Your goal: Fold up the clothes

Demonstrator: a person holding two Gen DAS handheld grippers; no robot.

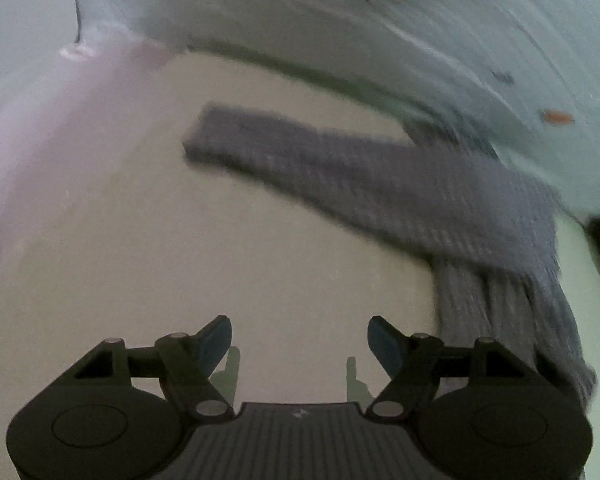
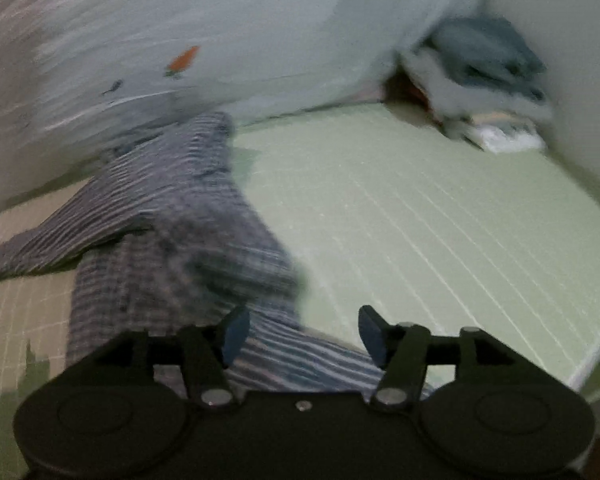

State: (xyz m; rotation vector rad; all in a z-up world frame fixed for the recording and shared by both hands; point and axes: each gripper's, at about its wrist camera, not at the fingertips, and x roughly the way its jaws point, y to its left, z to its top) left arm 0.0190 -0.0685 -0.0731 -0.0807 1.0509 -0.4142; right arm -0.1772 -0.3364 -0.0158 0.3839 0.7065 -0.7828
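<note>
A grey-blue striped garment (image 1: 400, 184) lies on the pale green bed sheet (image 2: 420, 208), one sleeve stretched out to the left in the left wrist view. My left gripper (image 1: 299, 342) is open over bare sheet, left of the garment, with nothing between its fingers. In the right wrist view the same garment (image 2: 172, 216) lies bunched ahead and to the left, a part of it running under my right gripper (image 2: 303, 334). That gripper is open; its blue pads are apart and do not press the cloth. Both views are blurred.
A pale patterned blanket or wall cloth (image 2: 220, 20) rises behind the bed. A stack of folded clothes (image 2: 488, 80) sits at the far right corner. A pinkish surface (image 1: 60, 120) borders the sheet on the left.
</note>
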